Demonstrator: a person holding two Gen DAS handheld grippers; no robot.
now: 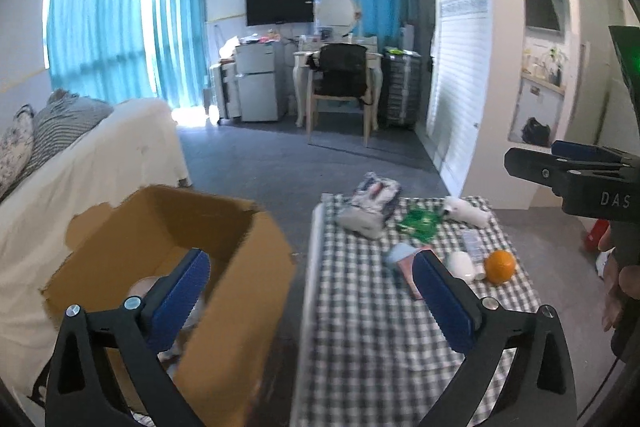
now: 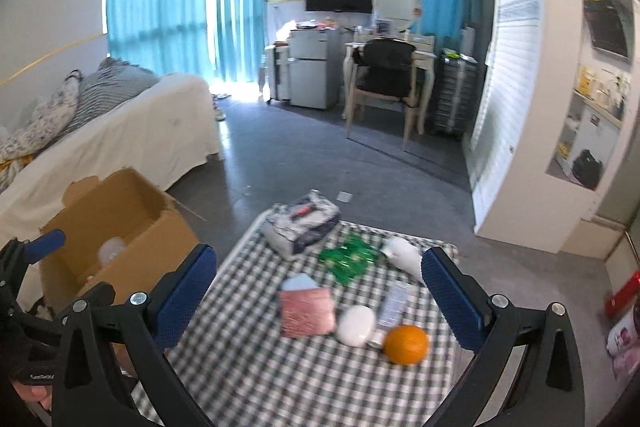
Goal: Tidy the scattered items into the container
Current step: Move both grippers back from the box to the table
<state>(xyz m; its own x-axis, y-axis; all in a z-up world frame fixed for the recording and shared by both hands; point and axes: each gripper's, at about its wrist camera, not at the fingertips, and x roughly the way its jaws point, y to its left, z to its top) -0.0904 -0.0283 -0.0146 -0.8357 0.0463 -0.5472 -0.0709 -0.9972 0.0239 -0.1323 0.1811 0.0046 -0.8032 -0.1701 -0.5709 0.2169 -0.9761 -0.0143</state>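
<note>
Left wrist view looks down into the box point(image 1: 168, 259), where a pale round item lies; the right wrist view shows it only from the side, left of the checked table point(image 2: 248, 355). Orange point(image 2: 405, 343), white jar point(image 2: 356, 325), pink pouch point(image 2: 306, 311), green packet point(image 2: 349, 261) and tissue pack point(image 2: 304, 223) lie on the table. Left gripper point(image 1: 310, 291) and right gripper point(image 2: 320, 291) both gape wide, holding nothing.

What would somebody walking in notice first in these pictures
Probably the orange, the brightest thing on the checkered table, sitting at its near right beside a white jar and a pink pouch. Left of the table stands an open cardboard box with something pale already inside. Both the left gripper and the right gripper hang open and empty.
</note>
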